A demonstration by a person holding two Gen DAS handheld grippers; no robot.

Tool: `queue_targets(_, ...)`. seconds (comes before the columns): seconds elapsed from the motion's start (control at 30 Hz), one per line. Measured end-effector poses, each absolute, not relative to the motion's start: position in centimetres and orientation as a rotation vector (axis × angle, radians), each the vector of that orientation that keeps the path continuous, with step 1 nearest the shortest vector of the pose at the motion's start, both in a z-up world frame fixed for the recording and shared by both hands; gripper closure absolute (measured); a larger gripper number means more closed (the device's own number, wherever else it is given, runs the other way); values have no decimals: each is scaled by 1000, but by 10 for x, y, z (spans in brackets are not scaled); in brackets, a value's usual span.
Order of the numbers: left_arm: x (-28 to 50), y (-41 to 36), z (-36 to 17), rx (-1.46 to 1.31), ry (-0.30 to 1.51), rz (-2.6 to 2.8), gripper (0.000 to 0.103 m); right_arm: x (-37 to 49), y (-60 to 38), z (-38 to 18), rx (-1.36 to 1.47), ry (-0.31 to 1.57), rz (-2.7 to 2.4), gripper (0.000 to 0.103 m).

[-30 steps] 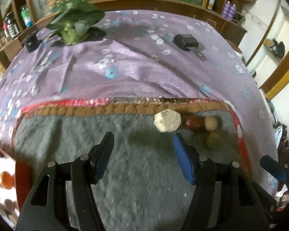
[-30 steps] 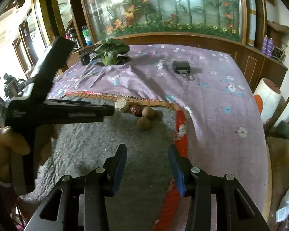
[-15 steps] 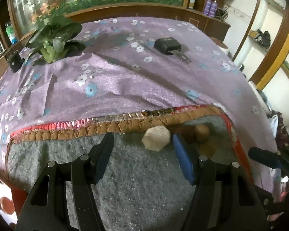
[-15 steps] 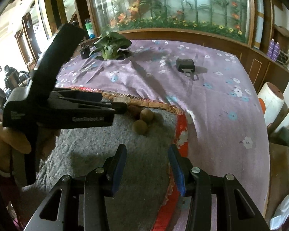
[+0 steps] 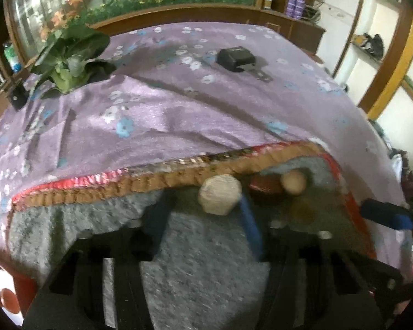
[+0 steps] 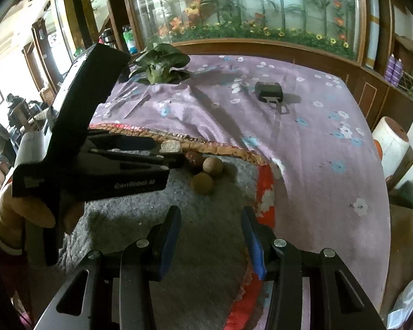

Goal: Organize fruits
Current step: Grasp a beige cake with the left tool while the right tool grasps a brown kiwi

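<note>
The task seems only at its start: the left gripper (image 5: 203, 220) is closing its jaws near the pale fruit (image 5: 219, 194) on the grey mat (image 5: 195, 275), but the blur hides any contact. The red fruit (image 6: 194, 159) and two brown fruits (image 6: 212, 166) lie beside it, untouched. The right gripper (image 6: 209, 243) hovers open and empty nearer on the mat.

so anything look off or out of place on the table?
Mostly tidy. Odd bits: the purple floral cloth is rucked into ridges behind the grey mat, and a leafy green vegetable and a black device sit far from the fruit cluster.
</note>
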State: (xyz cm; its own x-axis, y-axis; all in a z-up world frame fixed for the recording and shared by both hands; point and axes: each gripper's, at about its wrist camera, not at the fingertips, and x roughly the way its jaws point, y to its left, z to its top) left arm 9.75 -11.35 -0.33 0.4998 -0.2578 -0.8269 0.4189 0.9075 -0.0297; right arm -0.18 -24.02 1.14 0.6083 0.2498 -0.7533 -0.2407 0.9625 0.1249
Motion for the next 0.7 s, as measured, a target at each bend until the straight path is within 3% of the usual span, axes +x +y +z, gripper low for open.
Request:
queue_targets(0.03,96,-114,-2,173,971,-425,76,1,-239,11,12,872,288,59)
queue_targets(0.33,76,-92,10,94,978,-354,76,32,-222,-2,-19,887,312,59)
queue_targets(0.37,72,-89,12,89,976,-349,76,36,-220,-5,-25,895,311,61)
queue_targets(0.43,66,-85,14,82,973,-345,76,41,-217,-11,-36,911,300,77)
queue_targets(0.7,41,-63,24,53,962,-324,76,20,-227,-1,35,870,300,81)
